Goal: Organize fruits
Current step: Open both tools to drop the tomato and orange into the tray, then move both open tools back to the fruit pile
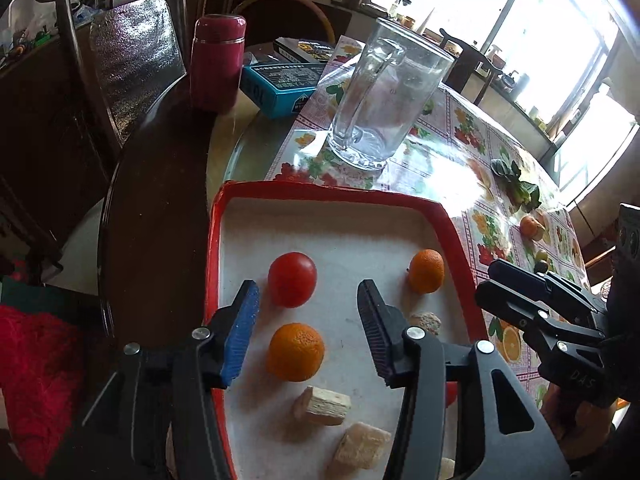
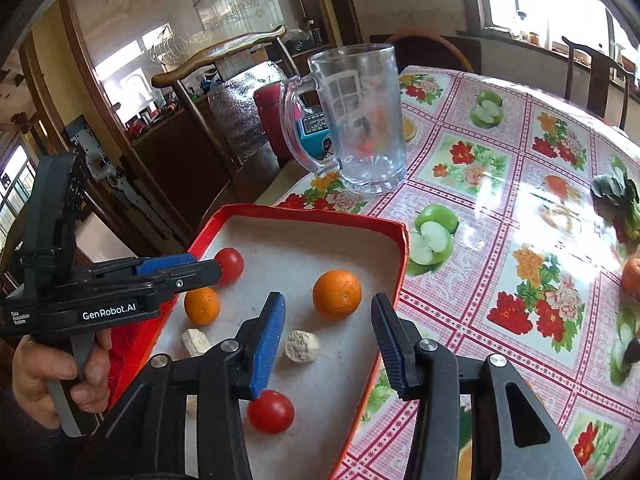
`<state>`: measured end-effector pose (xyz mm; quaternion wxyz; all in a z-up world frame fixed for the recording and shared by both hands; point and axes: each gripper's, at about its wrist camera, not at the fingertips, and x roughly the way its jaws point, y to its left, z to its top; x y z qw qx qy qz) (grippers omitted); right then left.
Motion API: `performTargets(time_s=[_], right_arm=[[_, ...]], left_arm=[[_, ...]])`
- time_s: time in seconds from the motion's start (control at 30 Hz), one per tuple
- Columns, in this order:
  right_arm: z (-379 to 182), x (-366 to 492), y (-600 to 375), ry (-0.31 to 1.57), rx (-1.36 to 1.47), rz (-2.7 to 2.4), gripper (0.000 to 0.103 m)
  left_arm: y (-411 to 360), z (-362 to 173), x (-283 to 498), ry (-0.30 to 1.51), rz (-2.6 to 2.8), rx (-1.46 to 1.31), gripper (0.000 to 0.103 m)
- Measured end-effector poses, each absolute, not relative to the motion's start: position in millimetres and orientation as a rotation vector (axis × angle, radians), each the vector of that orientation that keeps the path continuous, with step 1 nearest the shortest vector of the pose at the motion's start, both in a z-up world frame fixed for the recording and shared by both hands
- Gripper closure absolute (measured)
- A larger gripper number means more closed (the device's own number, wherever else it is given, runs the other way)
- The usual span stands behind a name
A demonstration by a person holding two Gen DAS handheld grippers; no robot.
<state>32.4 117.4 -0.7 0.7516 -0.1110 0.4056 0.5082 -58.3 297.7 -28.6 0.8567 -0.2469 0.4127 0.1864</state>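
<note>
Hovering over red tray | left gripper open, empty, orange between fingers | right gripper open, orange just ahead | straddle fruit evenly, close gently to avoid rolling

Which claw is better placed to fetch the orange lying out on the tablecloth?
Likely the right claw: it is open at the tray's tablecloth-side edge, the orange lying to its right. The left claw hovers over the tray's far side.

We see two oranges and two tomatoes lying apart in the tray on the desk, the mug standing behind it.
</note>
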Motion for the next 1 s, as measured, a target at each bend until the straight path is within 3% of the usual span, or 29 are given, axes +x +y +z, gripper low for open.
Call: performTargets(time_s=[1.0], right_arm=[[-15,93,-86,0.893,-0.067,0.789,0.053]], left_arm=[[172,5,1,0.869,0.174,-0.386,0.052]])
